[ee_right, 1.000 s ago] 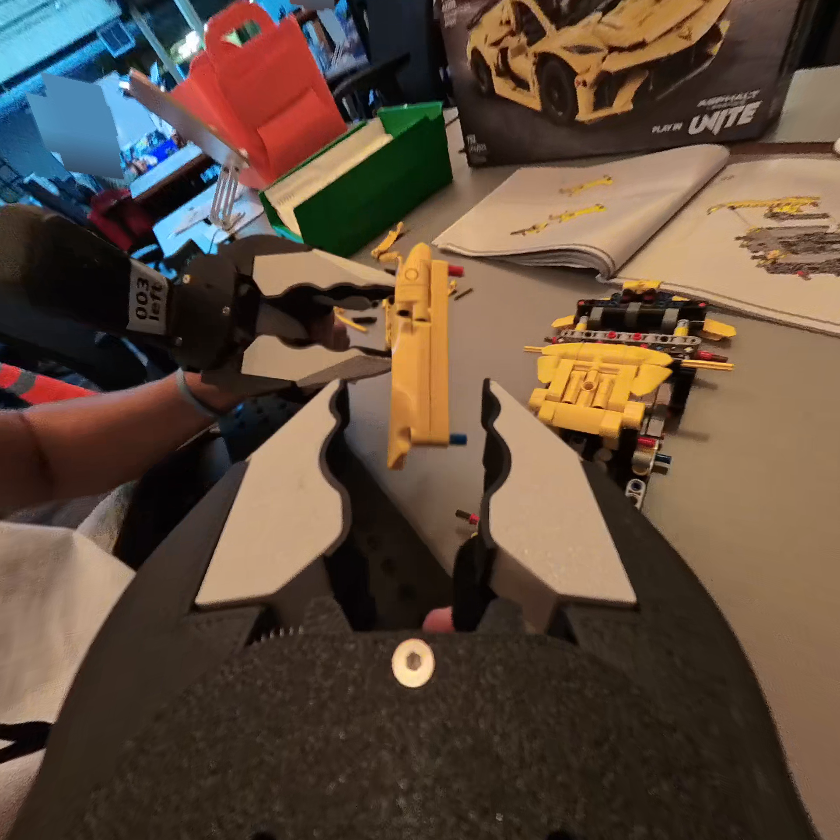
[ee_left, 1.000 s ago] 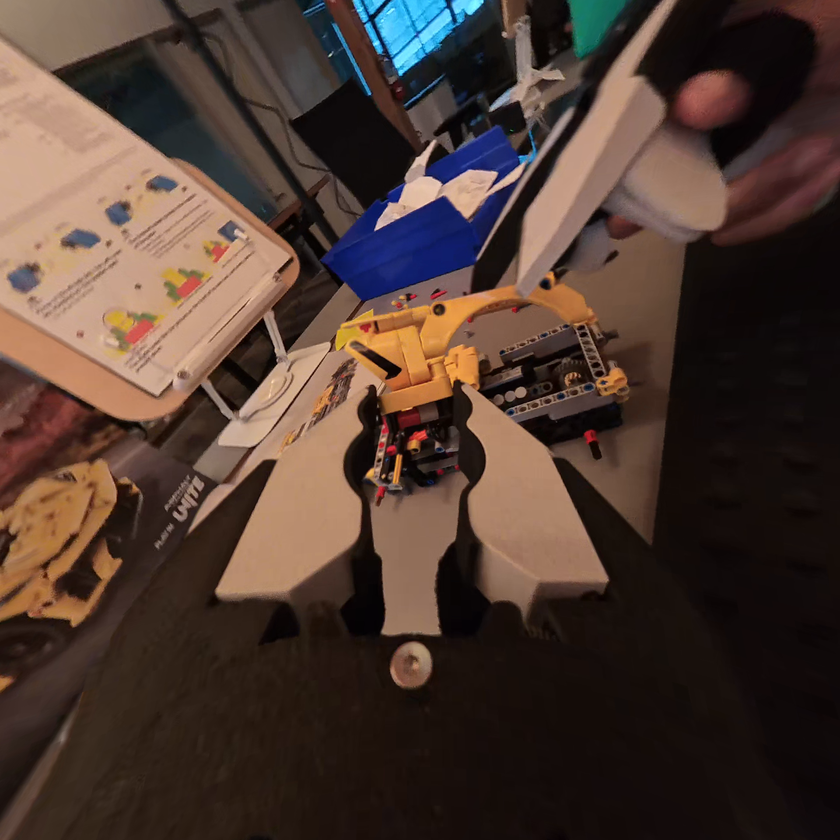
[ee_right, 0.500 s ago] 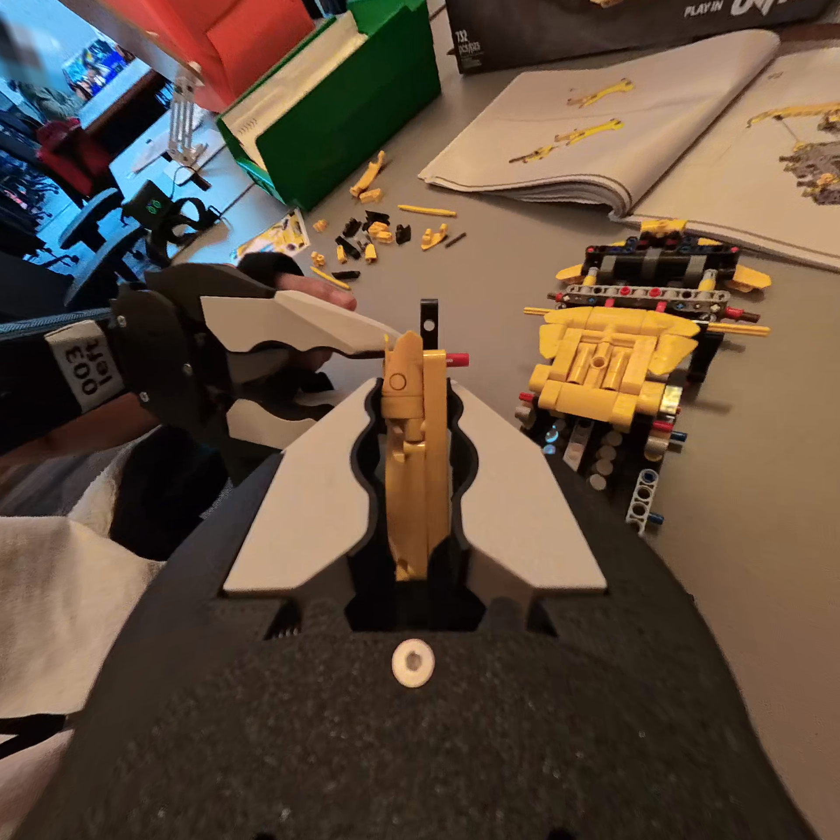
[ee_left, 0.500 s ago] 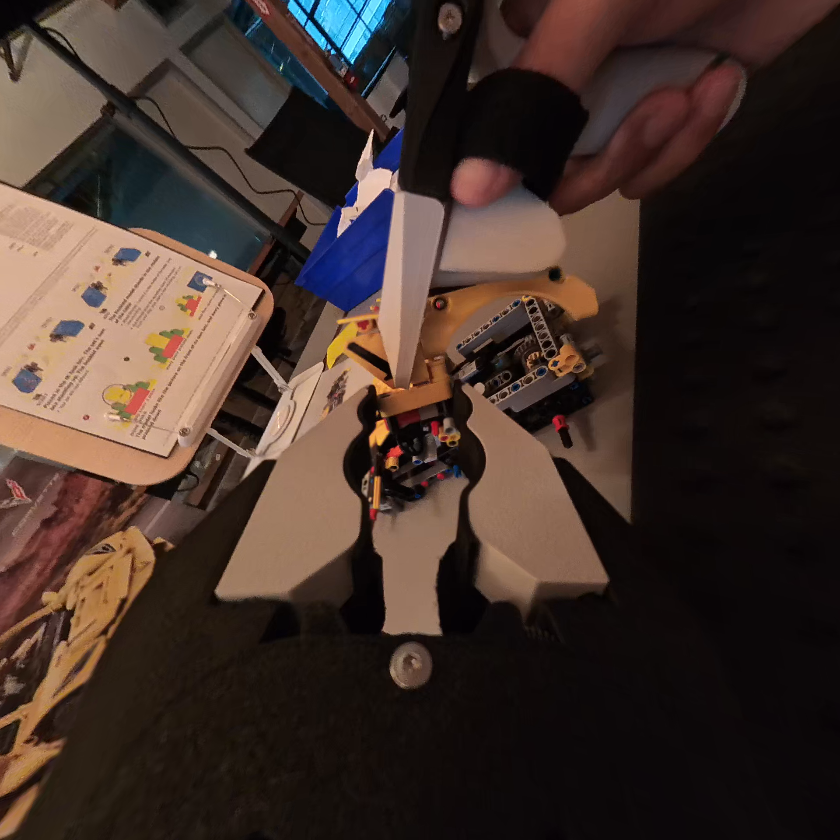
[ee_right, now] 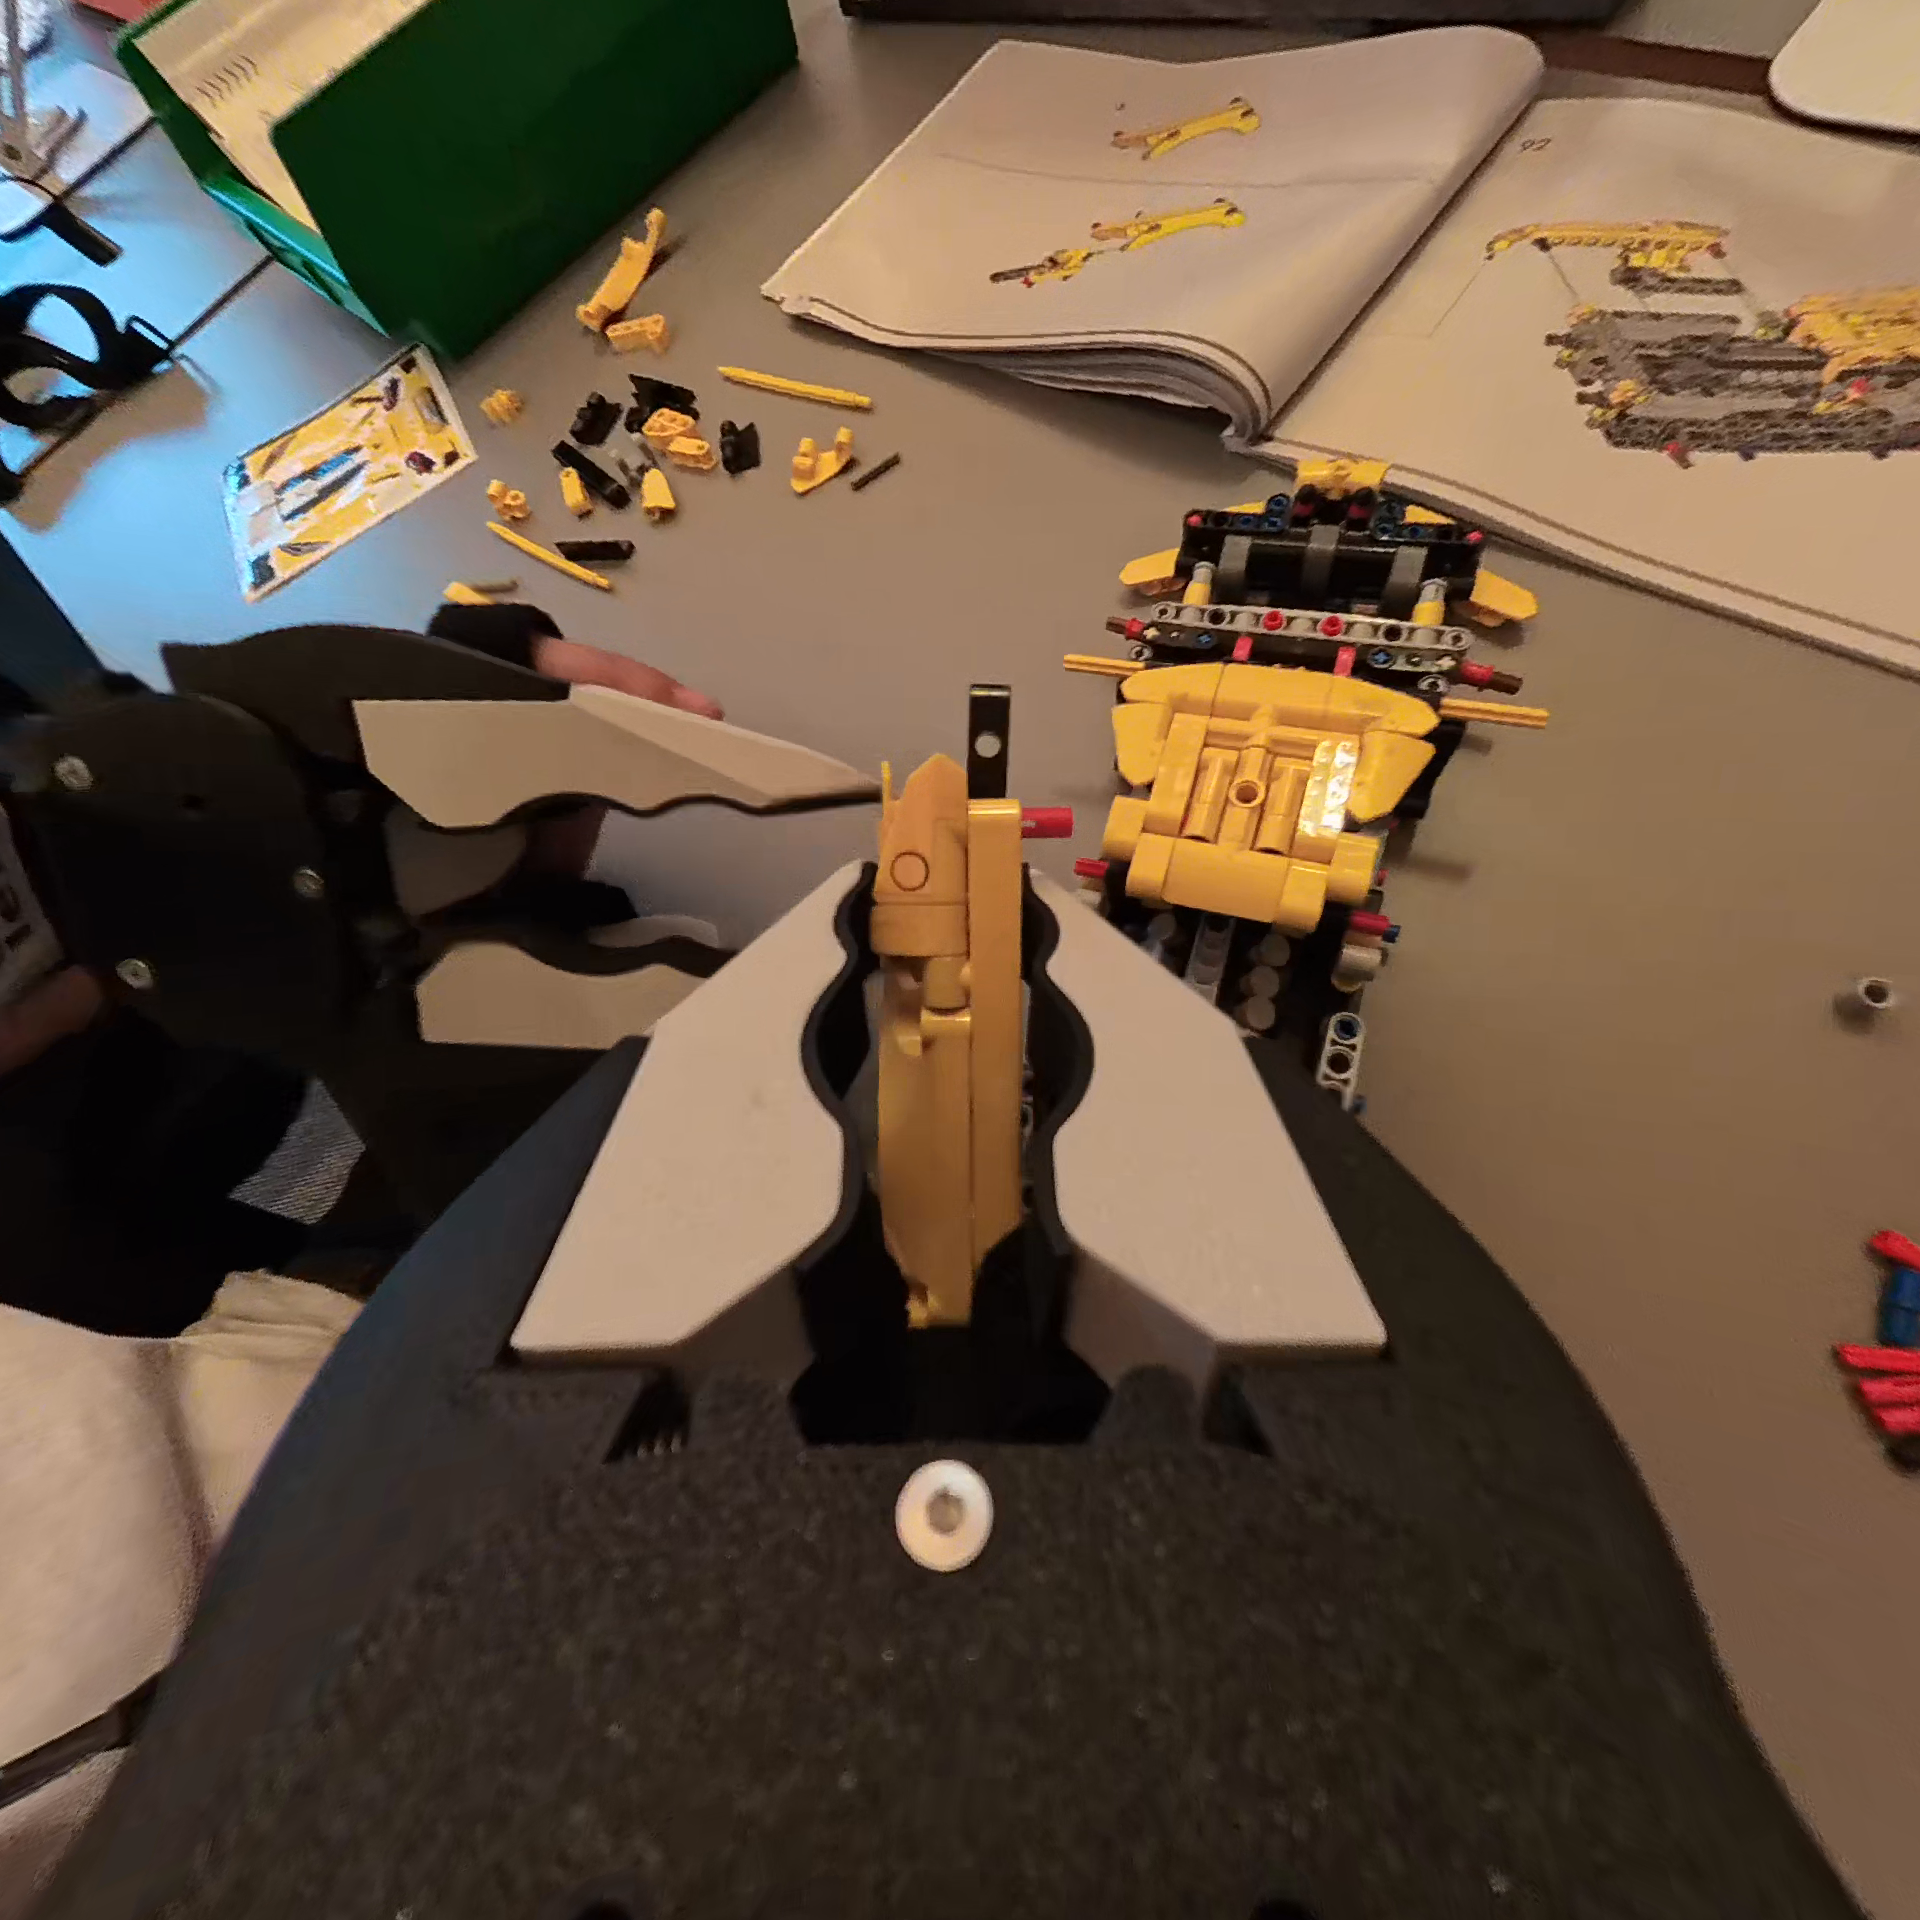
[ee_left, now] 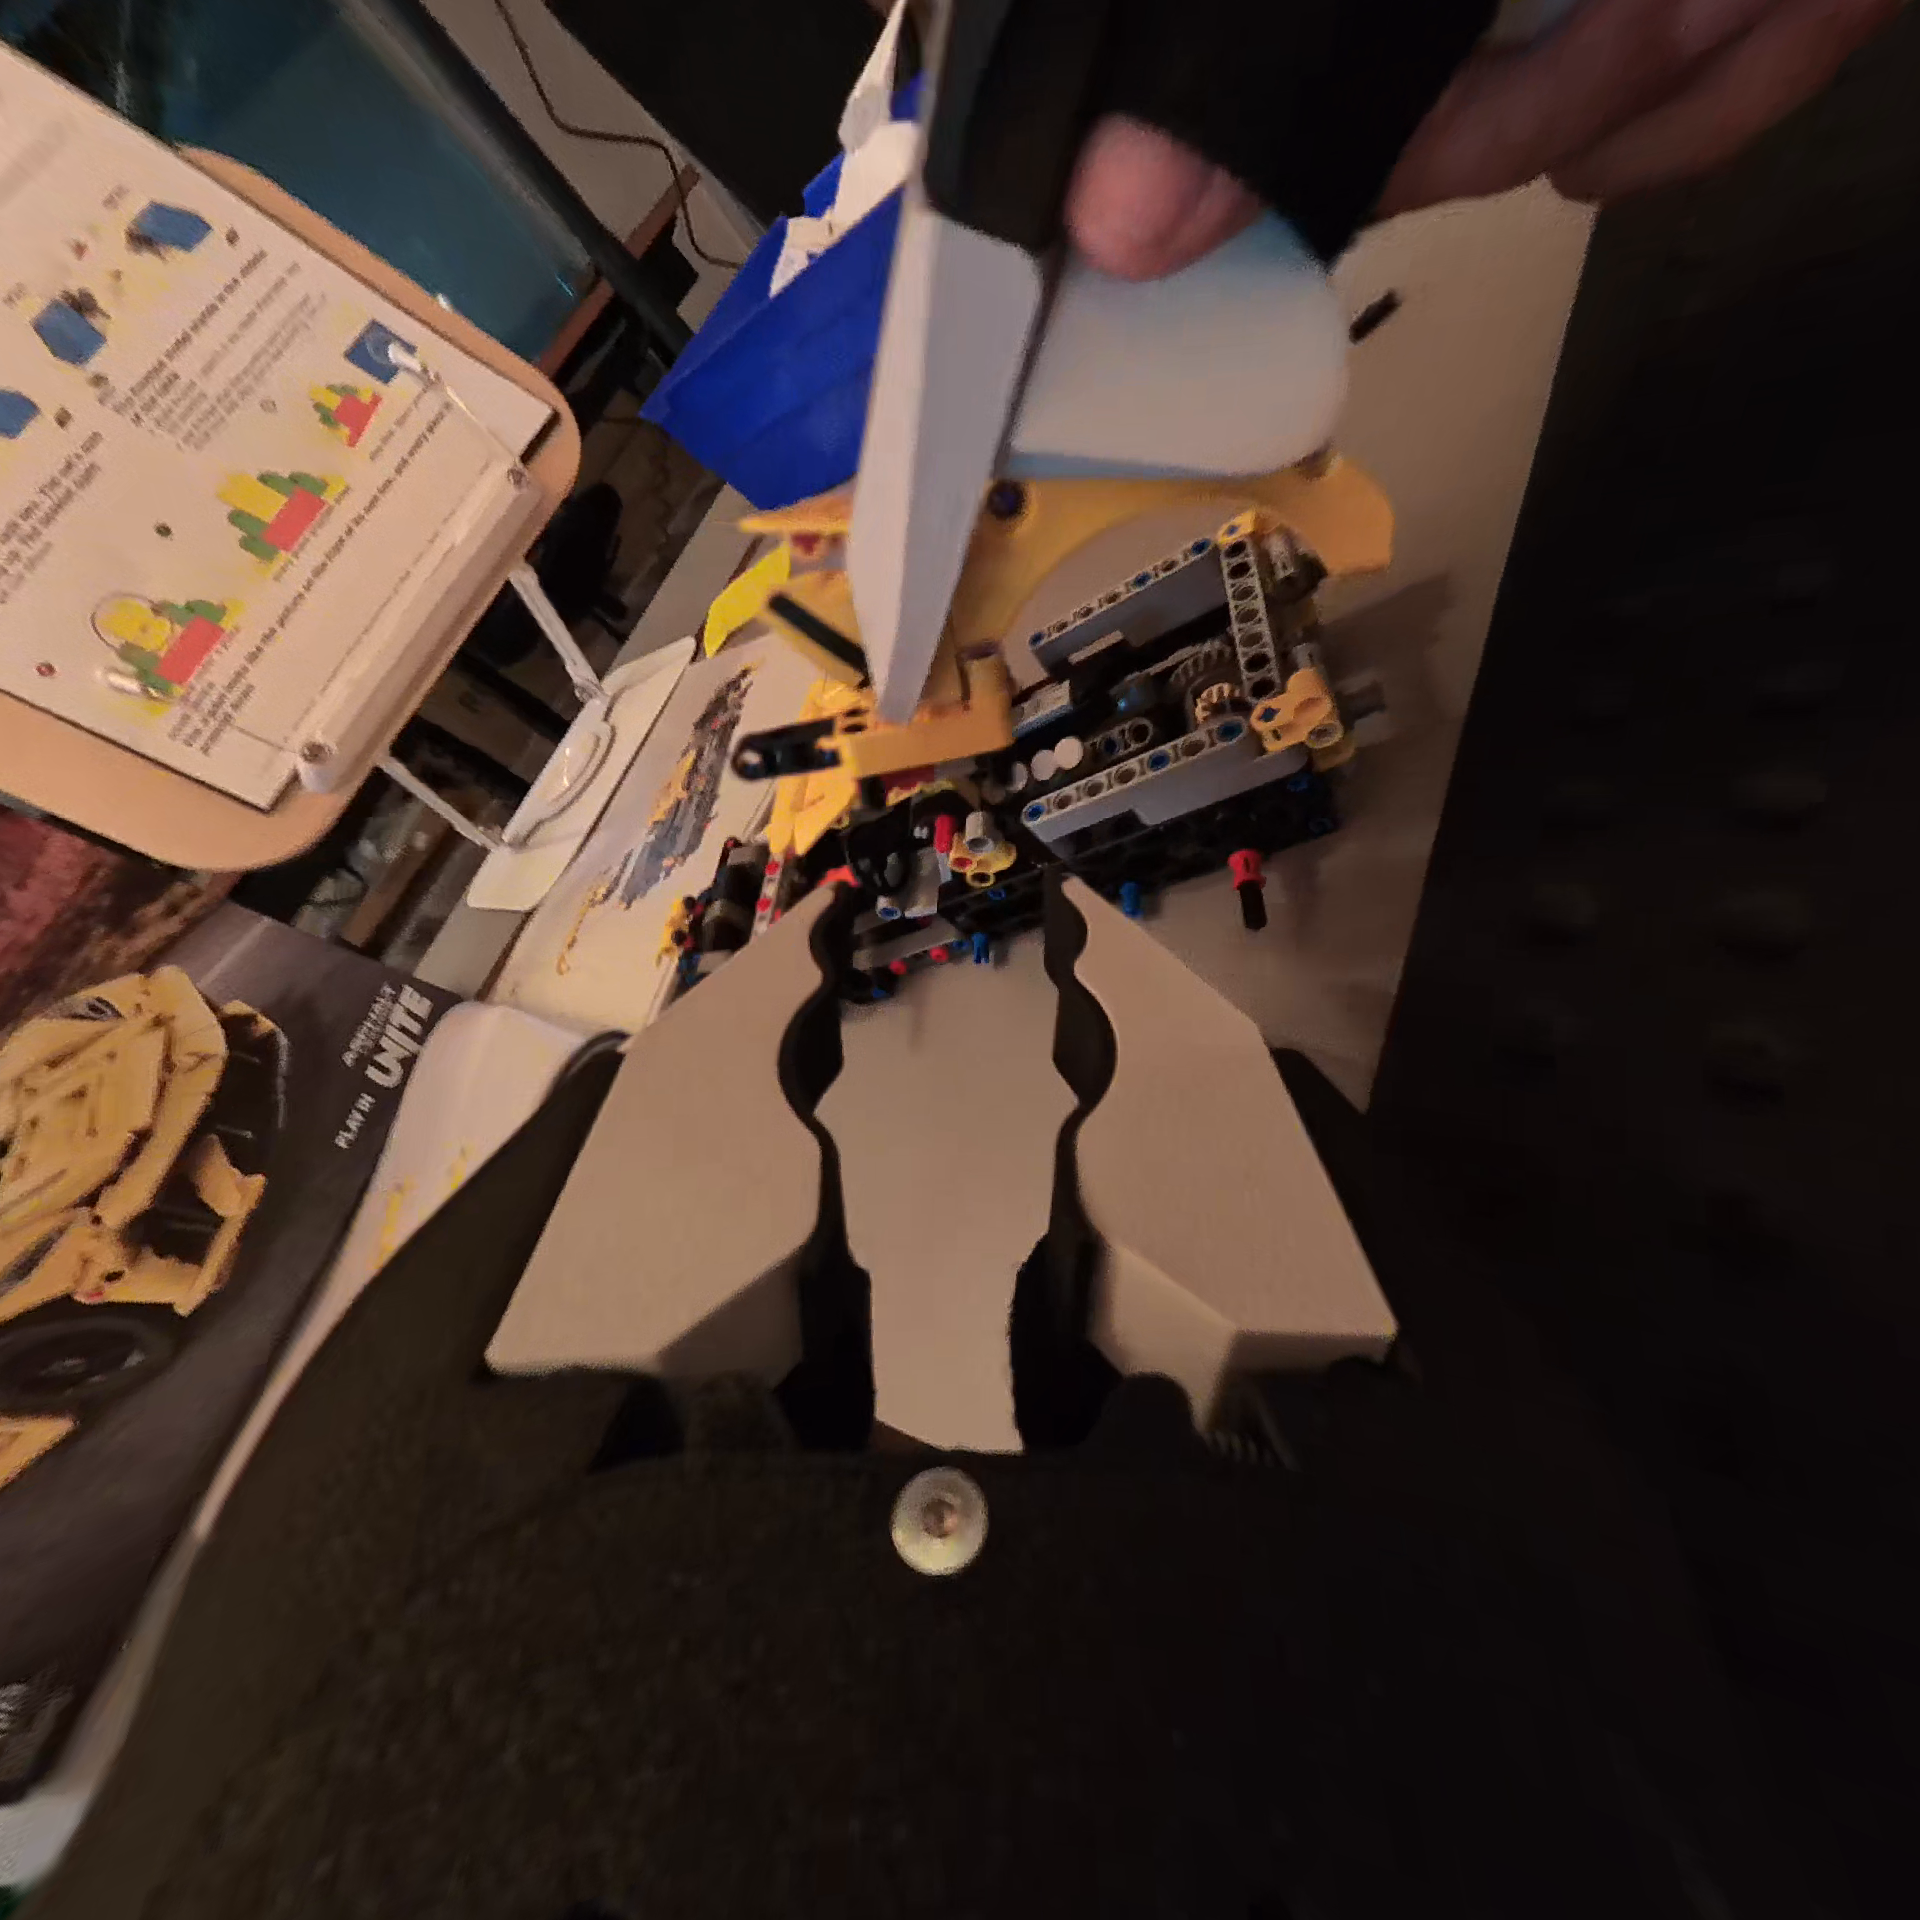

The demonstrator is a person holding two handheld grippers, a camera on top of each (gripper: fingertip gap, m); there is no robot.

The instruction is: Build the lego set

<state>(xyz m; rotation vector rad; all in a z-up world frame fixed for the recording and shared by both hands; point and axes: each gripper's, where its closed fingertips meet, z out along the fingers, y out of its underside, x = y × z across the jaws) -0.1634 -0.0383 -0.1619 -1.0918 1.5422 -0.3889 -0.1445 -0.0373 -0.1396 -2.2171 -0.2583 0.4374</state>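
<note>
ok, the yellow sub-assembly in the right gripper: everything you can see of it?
The yellow sub-assembly is a long, narrow build of glossy plastic panels standing on edge, clamped between the right gripper fingers. A black beam and a red pin project from its far end. It hangs above the table, short of the car chassis.

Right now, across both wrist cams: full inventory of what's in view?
yellow panel assembly: one, yellow, clamped upright in the right hand-held gripper
car chassis: one, yellow, black and grey, on the table past the gripper
loose pieces: a scatter, yellow and black, far left on the table
sticker sheet: one, mostly yellow, left of the pieces
green bin: one, far left
instruction book: one, open, behind the chassis
blue bin: one, far end
set box: one, dark, left
right hand-held gripper: shut on the assembly
left hand-held gripper: open, empty
</note>
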